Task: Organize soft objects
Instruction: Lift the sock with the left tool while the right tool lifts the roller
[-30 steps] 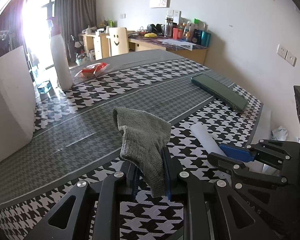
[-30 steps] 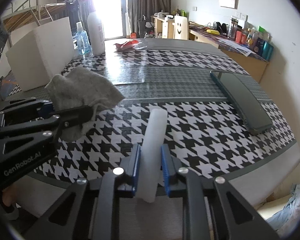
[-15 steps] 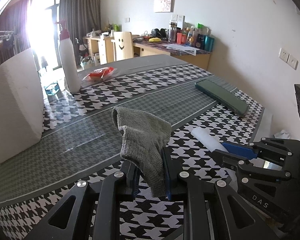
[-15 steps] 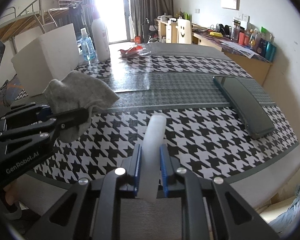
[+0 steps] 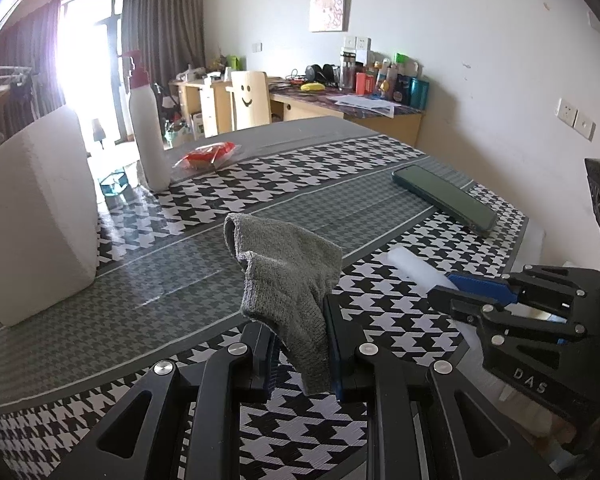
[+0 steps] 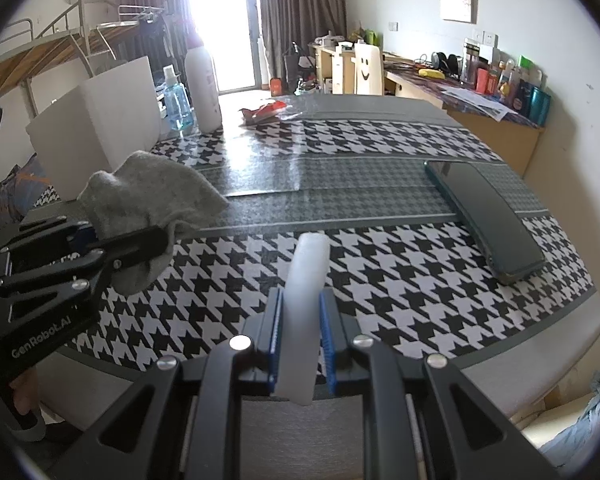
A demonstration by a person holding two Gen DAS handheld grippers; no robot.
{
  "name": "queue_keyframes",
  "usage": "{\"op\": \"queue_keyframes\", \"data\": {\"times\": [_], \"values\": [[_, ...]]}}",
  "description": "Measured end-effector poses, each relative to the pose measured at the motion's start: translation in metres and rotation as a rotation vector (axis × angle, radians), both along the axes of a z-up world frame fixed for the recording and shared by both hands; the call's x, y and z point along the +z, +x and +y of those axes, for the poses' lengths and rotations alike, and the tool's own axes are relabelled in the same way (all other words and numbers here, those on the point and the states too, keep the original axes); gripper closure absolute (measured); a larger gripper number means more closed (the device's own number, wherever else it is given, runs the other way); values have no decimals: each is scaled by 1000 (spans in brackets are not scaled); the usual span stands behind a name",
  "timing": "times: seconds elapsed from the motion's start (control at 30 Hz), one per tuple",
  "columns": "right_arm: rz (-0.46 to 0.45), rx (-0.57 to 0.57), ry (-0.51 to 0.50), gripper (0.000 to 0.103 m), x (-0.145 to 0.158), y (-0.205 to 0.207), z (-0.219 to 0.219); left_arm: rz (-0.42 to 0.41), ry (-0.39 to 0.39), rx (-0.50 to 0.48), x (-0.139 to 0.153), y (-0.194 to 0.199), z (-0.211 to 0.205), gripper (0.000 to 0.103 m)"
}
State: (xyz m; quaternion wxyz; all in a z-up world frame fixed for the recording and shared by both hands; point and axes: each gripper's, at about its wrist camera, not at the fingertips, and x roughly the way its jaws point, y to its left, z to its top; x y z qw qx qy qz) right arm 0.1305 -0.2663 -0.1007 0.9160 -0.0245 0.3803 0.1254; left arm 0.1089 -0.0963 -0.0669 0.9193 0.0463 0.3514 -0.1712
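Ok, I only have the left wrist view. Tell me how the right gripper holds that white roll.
Observer: The right gripper is shut on a translucent white soft strip. The blue pads press on both its sides, and it sticks out past them front and back.
Operator: Now tell me what stands behind the big white foam block.
Observer: A clear spray bottle of blue liquid, between the block and the tall white plastic bottle.
Operator: Check the floor right of the houndstooth table.
Observer: A pale blue crumpled cloth lies there, beyond the table's edge.
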Motion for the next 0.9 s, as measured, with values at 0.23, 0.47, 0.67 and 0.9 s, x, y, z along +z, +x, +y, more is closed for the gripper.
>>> {"op": "queue_keyframes", "data": {"times": [0.23,0.47,0.67,0.9], "values": [[-17,13,21,81,4,3,-2,-26,8,18,7,-3,6,81],[-42,33,43,81,11,6,1,-47,10,36,14,-3,13,81],[-59,51,48,81,18,9,5,-61,9,44,18,-3,18,81],[-74,67,52,81,24,12,11,-79,11,60,24,-3,25,81]]}}
